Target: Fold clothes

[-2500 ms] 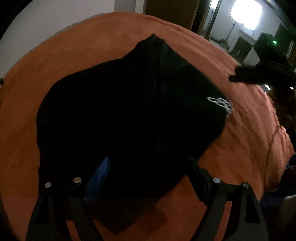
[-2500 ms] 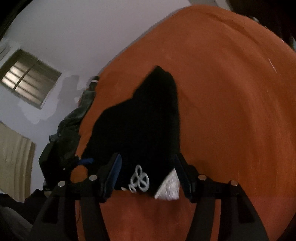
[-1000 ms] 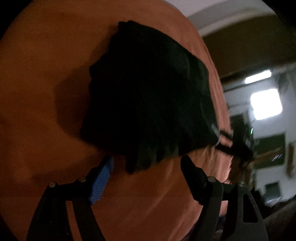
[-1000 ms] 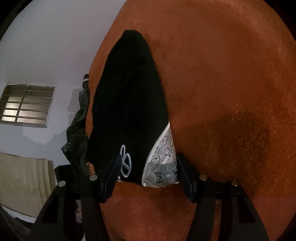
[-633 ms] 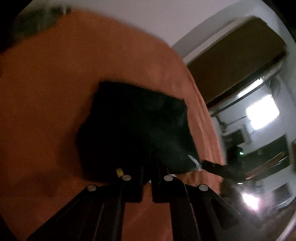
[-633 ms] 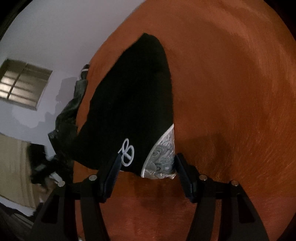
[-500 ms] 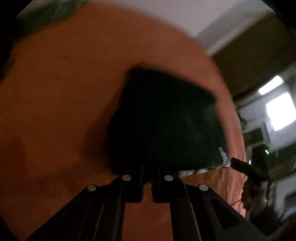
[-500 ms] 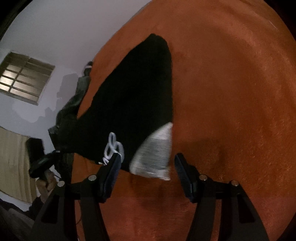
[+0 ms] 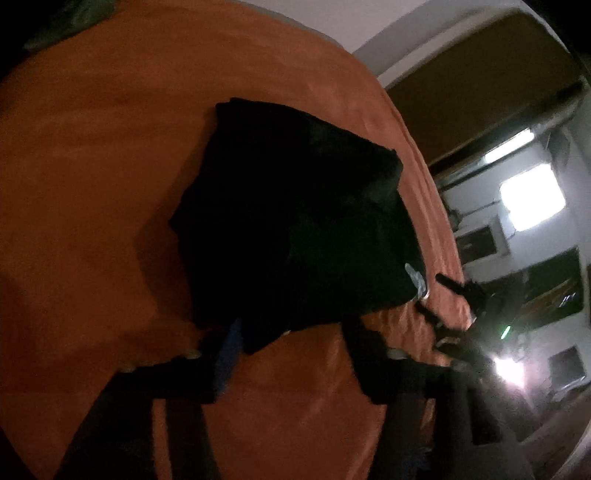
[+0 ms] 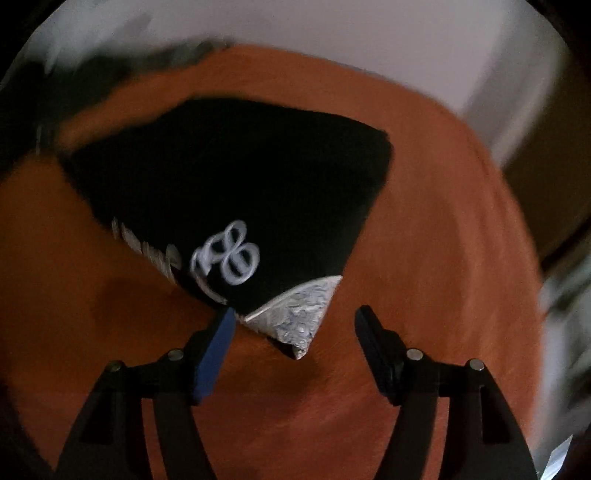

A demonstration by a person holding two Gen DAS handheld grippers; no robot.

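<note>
A black garment lies folded into a compact shape on the orange bedspread. My left gripper is at its near edge, jaws opening. A loose black corner hangs between them beside the blue pad, and nothing presses on it. In the right wrist view the same garment shows a white looped logo and a silver patterned corner. My right gripper straddles that corner with its jaws opening and both pads clear of the cloth. The right gripper also appears past the garment's right end.
A heap of dark clothes lies at the far side of the bed, against a white wall. The bed's edge curves down the right, with a bright light and dim furniture beyond.
My left gripper was shut on the garment's near edge half a second ago and has since opened and let it go. The right gripper rolled and drew back slightly, its jaws a little wider.
</note>
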